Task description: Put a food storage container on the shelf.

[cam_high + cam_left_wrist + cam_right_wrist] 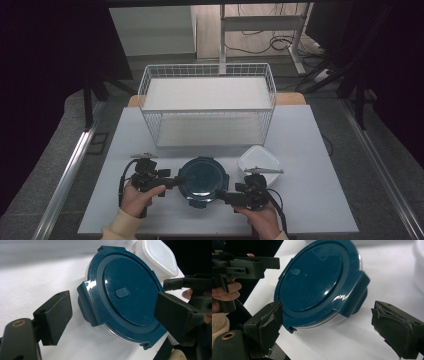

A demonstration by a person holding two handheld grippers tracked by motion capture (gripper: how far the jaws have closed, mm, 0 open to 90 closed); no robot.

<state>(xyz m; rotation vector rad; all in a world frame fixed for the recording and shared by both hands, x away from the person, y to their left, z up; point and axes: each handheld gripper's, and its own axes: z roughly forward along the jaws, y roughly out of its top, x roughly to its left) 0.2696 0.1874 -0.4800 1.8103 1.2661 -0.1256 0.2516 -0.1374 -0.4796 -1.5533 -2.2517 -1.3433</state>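
At the near edge of the table (310, 150), between your two hands, sits the round container (204, 181) with its dark blue lid (125, 295) snapped on and a small oval tab at the lid's middle. Your left claw (176, 181) comes at it from the left side with its jaws spread wide; in the left gripper view one jaw stands clear of the lid's side latch (88, 303) and the other hangs over the far part of the lid, with nothing clamped. Your right claw (223, 196) reaches in from the near right, jaws also apart: in the right gripper view one jaw lies just against the lid's rim and the other is well off to the side of another latch (352, 296), gripping nothing. Just beside the round container, on its right, a white square box (258, 161) with a white lid rests on the table. Farther back stands a white wire basket (207, 102), open at the top
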